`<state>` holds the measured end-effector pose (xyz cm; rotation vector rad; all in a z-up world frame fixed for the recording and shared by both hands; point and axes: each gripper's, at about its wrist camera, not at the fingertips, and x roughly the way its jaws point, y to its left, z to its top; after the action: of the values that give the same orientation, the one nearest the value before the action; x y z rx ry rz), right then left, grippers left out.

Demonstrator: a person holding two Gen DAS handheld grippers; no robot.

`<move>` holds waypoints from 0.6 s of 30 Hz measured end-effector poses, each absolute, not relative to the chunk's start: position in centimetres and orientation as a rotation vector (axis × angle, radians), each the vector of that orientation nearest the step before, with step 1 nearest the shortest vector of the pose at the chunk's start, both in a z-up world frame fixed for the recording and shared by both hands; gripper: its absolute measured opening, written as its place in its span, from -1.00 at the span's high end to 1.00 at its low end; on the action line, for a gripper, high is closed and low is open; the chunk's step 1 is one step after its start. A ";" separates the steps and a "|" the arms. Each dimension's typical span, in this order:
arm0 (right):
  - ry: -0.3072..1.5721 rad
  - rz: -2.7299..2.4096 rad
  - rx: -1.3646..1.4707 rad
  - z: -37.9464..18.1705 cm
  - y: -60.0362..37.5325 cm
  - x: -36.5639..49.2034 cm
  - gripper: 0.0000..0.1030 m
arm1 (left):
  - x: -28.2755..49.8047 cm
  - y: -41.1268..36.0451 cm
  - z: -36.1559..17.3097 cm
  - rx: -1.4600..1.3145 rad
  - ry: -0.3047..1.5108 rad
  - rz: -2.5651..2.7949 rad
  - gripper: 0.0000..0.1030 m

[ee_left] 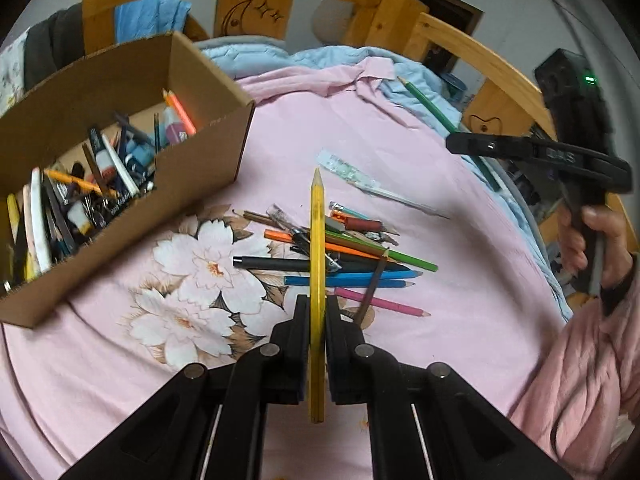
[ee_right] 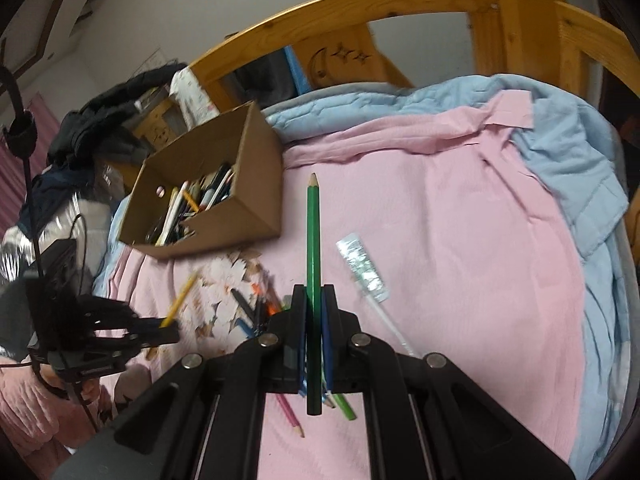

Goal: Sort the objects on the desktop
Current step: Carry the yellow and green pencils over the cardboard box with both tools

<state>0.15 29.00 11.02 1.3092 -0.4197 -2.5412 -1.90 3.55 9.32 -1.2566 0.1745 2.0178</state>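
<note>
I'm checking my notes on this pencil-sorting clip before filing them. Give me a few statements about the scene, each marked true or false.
1. The left gripper is shut on a yellow pencil. True.
2. The right gripper holds a pink pencil. False: it holds a green pencil.
3. The cardboard box is empty. False: pens and pencils fill it.
4. A pile of pencils lies on the pink bedsheet. True.
</note>
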 end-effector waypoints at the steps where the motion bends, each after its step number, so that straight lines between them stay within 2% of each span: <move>1: -0.433 -2.555 1.312 10.9 29.5 0.1 0.87 | -1.8 3.3 9.9 -1.241 0.186 2.012 0.87; 9: -0.481 -2.572 1.267 11.4 30.5 0.3 0.87 | -2.9 1.2 13.6 -1.196 0.224 2.122 0.87; 18: -0.414 -2.506 1.240 12.0 26.6 0.4 0.87 | -7.1 -5.1 15.6 -1.195 0.125 2.368 0.87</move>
<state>0.38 26.60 12.02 1.2405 -0.4136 -2.5056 -7.06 -5.10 15.61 -1.1946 0.1253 2.3684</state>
